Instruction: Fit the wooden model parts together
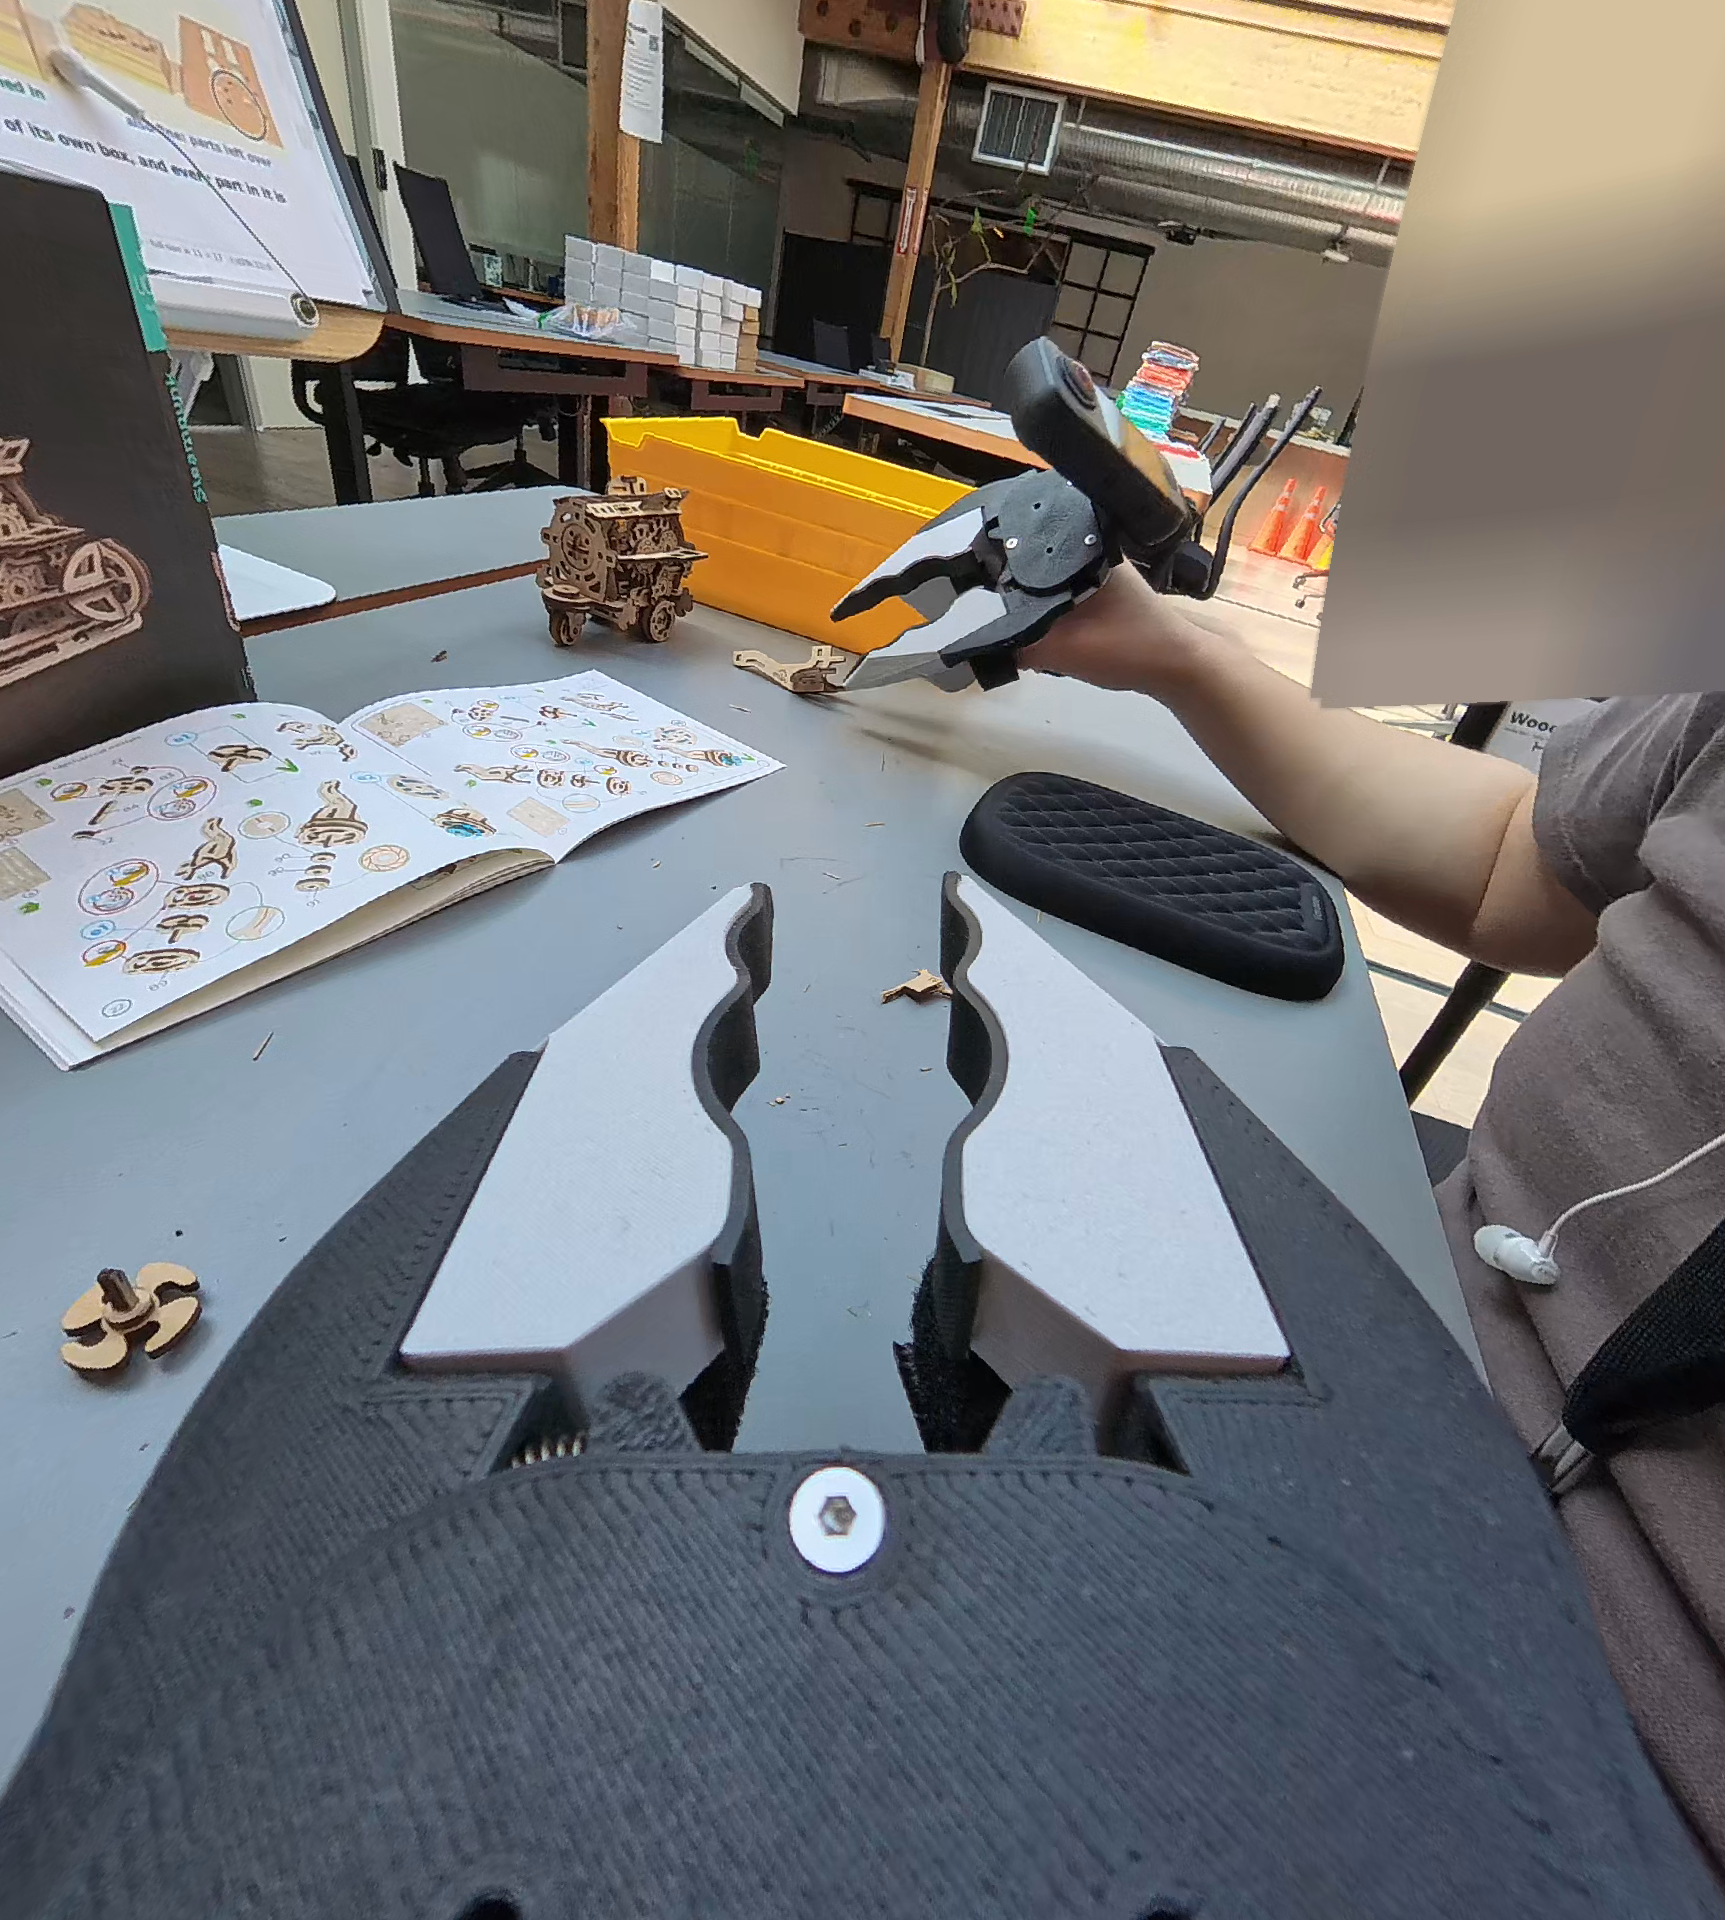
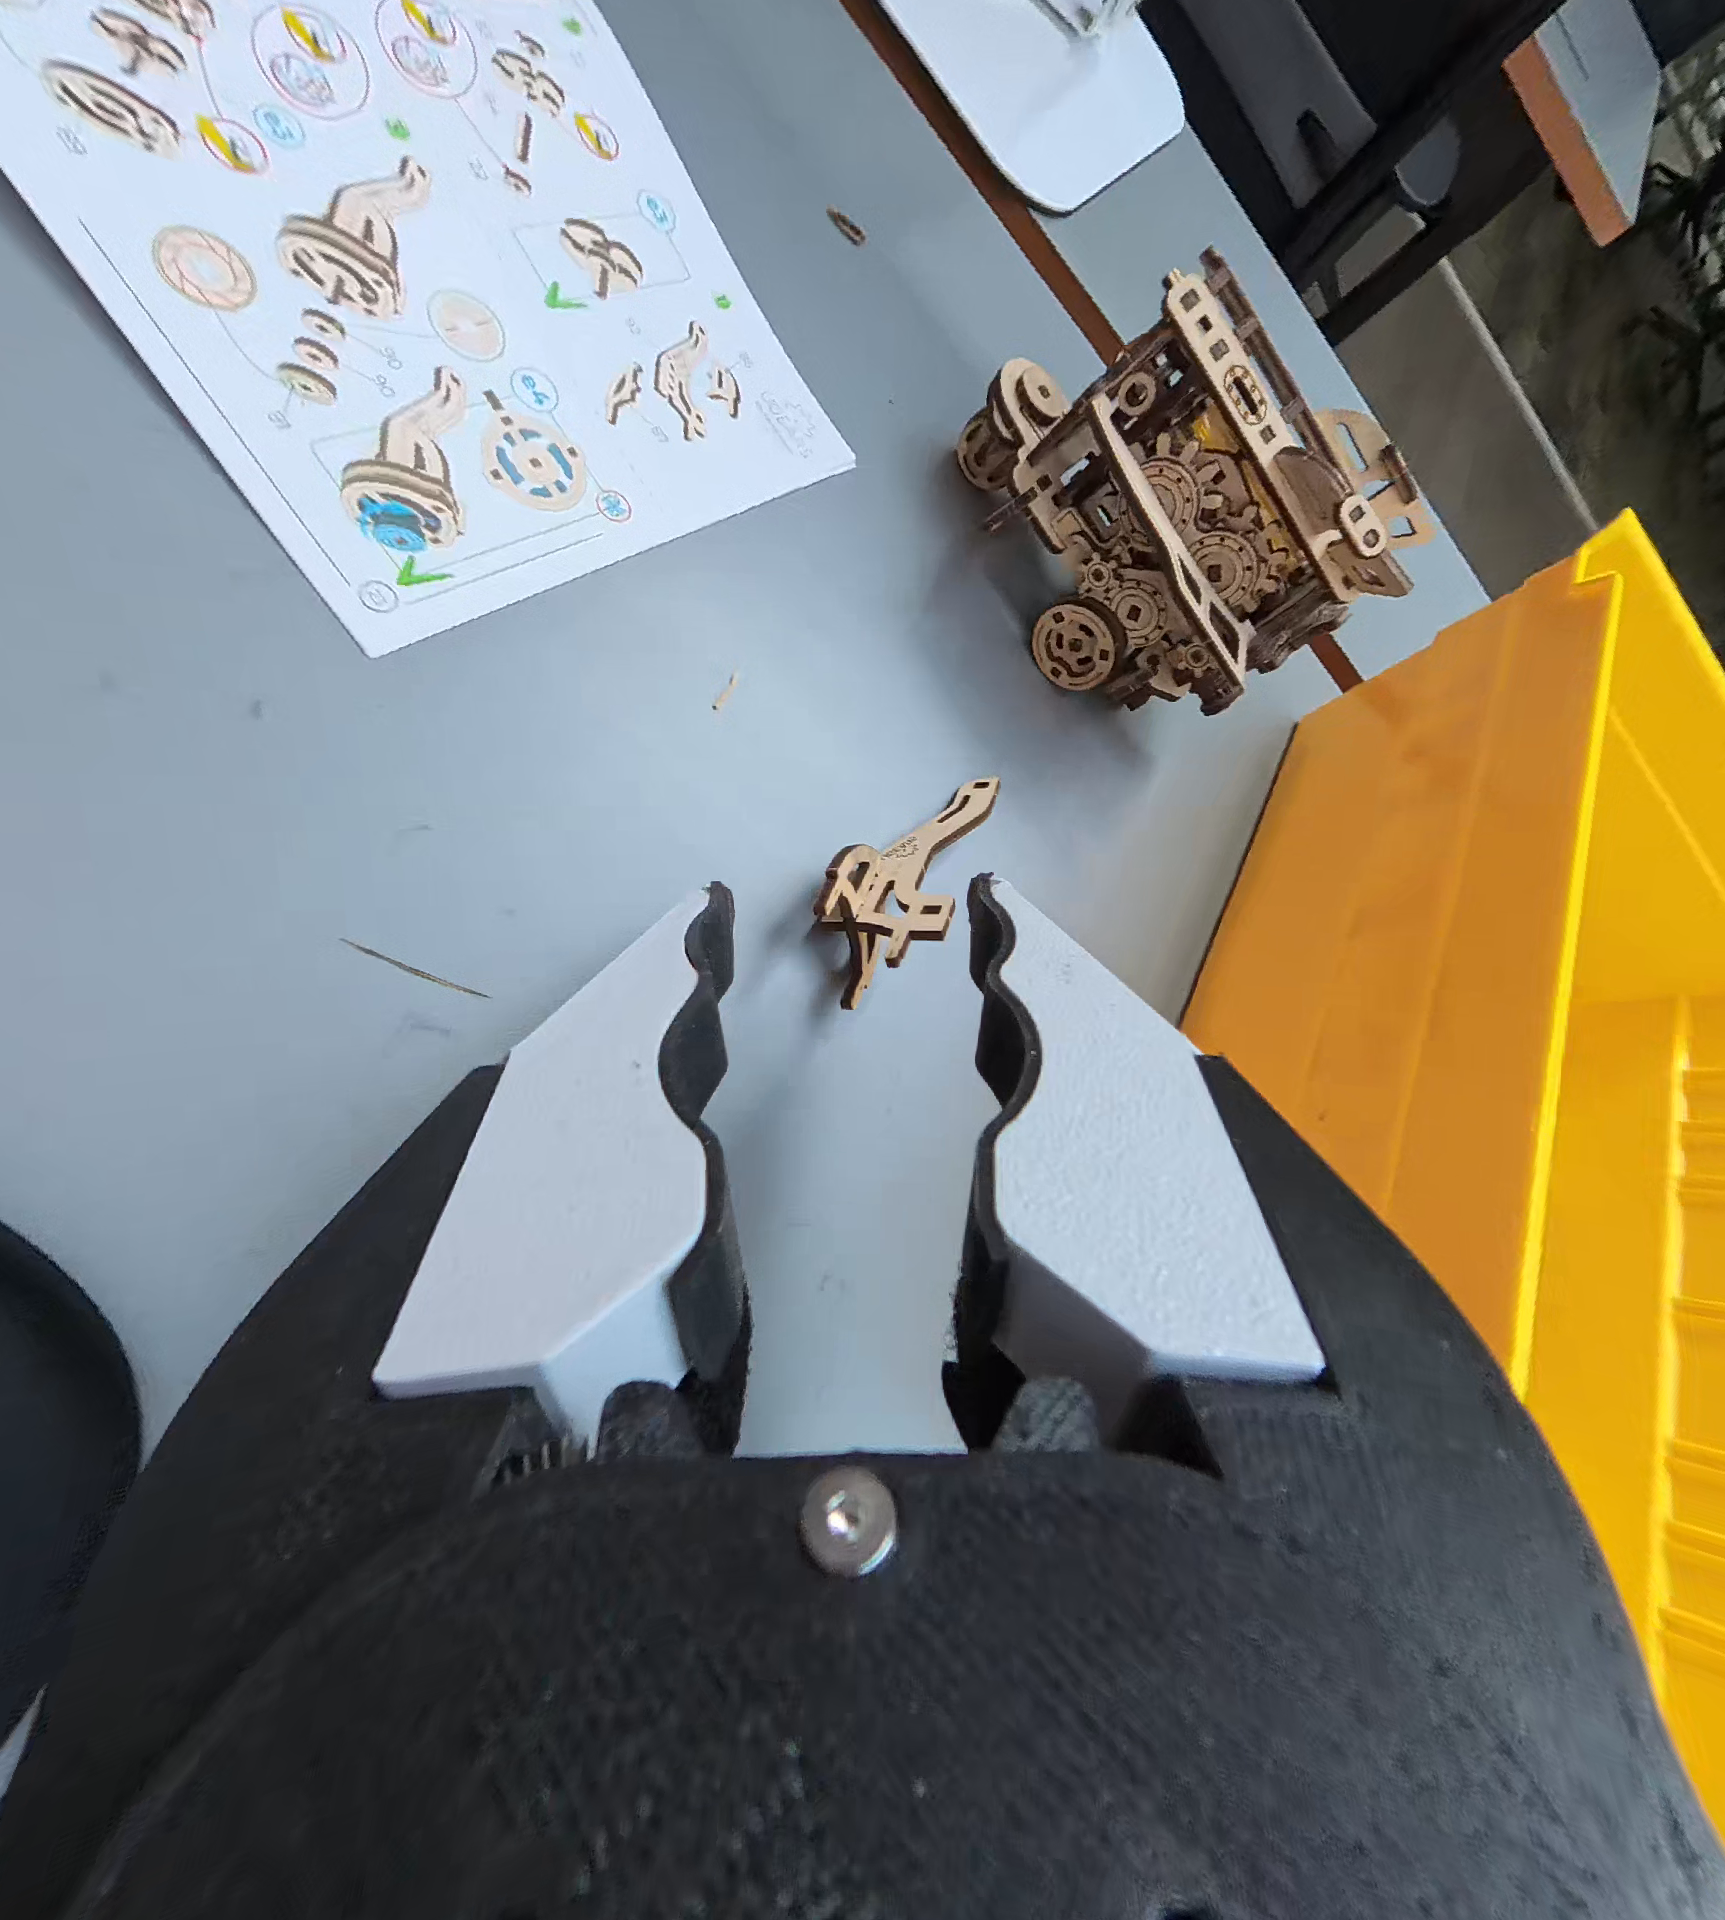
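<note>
- My right gripper (image 2: 850, 904) hangs over the grey surface (image 2: 214, 831) with its fingers (image 2: 567, 1143) spread wide and holding nothing; the flat, pale laser-cut wooden lever piece (image 2: 894, 888) lies on the surface just ahead of the tips, nearer the right finger, beside the yellow plastic bin (image 2: 1460, 1039).
- My left gripper (image 1: 856, 914) also has its fingers wide and empty; it waits low over the surface, with a tiny wooden offcut (image 1: 915, 987) lying near its right tip.
- The small wooden rosette wheel on a dark peg (image 1: 131, 1317) sits well apart at the near left; the part-built wooden engine model (image 2: 1190, 499) stands beyond the lever piece, near the open white instruction booklet (image 1: 318, 831).
- I judge the step in hand to be picking up the lever piece; the piece is thin and lies flat, so I would centre it between the fingers first, then bring the tips down to the surface and pinch across its wider, branched end rather than the slim arm.
- I would close slowly; a flat piece can skid or flip, and the bin wall leaves little room on the right.
- The black padded rest (image 1: 1149, 883) lies between both grippers; I would steer clear of it.
</note>
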`<state>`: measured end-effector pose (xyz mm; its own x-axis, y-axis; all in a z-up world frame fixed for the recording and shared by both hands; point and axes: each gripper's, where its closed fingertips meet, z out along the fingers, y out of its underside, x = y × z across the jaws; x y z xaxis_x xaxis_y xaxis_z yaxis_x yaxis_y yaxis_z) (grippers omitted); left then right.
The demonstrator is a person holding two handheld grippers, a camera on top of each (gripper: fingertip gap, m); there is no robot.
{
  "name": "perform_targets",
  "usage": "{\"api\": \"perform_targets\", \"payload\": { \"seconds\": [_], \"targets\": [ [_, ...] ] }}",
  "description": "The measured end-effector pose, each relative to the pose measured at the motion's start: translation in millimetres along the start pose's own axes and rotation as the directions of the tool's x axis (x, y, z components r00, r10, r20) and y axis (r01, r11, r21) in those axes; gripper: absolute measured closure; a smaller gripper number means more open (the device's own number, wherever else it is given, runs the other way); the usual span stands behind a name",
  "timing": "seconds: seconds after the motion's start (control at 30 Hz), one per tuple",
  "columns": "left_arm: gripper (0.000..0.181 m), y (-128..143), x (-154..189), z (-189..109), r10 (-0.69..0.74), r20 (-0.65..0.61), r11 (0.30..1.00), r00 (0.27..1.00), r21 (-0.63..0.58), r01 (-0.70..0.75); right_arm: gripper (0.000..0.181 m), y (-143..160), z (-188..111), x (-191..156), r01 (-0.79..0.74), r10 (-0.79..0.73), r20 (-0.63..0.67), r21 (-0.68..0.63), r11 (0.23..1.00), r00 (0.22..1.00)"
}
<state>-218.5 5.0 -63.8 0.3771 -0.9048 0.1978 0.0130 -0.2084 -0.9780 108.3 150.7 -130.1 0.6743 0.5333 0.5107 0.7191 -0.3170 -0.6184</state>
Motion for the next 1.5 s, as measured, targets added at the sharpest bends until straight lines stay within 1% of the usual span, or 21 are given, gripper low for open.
{"api": "perform_targets", "payload": {
  "seconds": [0.07, 0.13, 0.4, 0.47, 0.63, 0.87, 0.93, 1.03, 1.13, 1.3, 1.4, 1.5],
  "targets": [
    [0.151, 0.7, 0.6, 0.5, 0.003, -0.002, 1.0, 1.0, -0.005, -0.003, 0.136, 5.0, 6.3, 5.0, 0.072, -0.074, -0.055, -0.046, 0.996, 0.996],
    [0.151, 1.8, 1.3, 0.4, 0.007, -0.001, 1.0, 1.0, -0.009, -0.007, 0.136, 8.7, 11.7, 7.1, 0.092, -0.097, -0.079, -0.071, 0.993, 0.992],
    [0.151, 3.0, 5.6, 2.3, 0.013, -0.019, 1.0, 1.0, -0.018, -0.013, 0.136, 17.1, 21.5, 7.9, -0.058, 0.056, -0.03, -0.08, 0.995, 0.998],
    [0.151, 4.1, 6.1, 2.6, 0.016, -0.019, 1.0, 1.0, -0.024, -0.017, 0.14, 19.0, 22.7, 6.3, -0.096, 0.096, -0.004, -0.079, 0.992, 0.995],
    [0.151, 3.9, 6.7, 2.7, 0.015, -0.023, 1.0, 1.0, -0.023, -0.016, 0.151, 16.9, 19.5, 9.7, -0.173, 0.174, 0.018, -0.043, 0.984, 0.985],
    [0.151, 4.5, 8.0, 3.5, 0.019, -0.028, 0.999, 0.999, -0.027, -0.019, 0.152, 16.8, 15.8, 10.1, -0.27, 0.27, 0.062, -0.008, 0.963, 0.961],
    [0.151, 5.0, 8.0, 3.8, 0.017, -0.028, 0.999, 0.999, -0.03, -0.018, 0.15, 17.1, 14.8, 8.9, -0.276, 0.276, 0.072, -0.001, 0.961, 0.959],
    [0.151, 5.1, 8.0, 3.8, 0.019, -0.027, 0.999, 0.999, -0.031, -0.02, 0.141, 12.2, 12.2, -1.6, -0.28, 0.273, 0.138, 0.037, 0.959, 0.952],
    [0.151, 4.6, 8.0, 3.3, 0.02, -0.025, 0.999, 0.999, -0.028, -0.021, 0.139, 14.1, 8.9, -3.5, -0.3, 0.291, 0.145, 0.048, 0.953, 0.946],
    [0.151, 3.3, 8.0, 2.8, 0.019, -0.024, 1.0, 1.0, -0.022, -0.02, 0.139, 16.0, 1.8, 2.9, -0.304, 0.292, 0.124, 0.092, 0.948, 0.948],
    [0.151, 3.6, 8.3, 2.8, 0.021, -0.024, 0.999, 0.999, -0.024, -0.022, 0.14, 10.2, -3.0, 3.8, -0.277, 0.262, 0.119, 0.132, 0.952, 0.958],
    [0.151, 3.8, 8.5, 2.8, 0.022, -0.024, 0.999, 0.999, -0.024, -0.023, 0.14, 9.1, -4.1, 4.6, -0.241, 0.229, 0.099, 0.137, 0.961, 0.968]
  ]
}}
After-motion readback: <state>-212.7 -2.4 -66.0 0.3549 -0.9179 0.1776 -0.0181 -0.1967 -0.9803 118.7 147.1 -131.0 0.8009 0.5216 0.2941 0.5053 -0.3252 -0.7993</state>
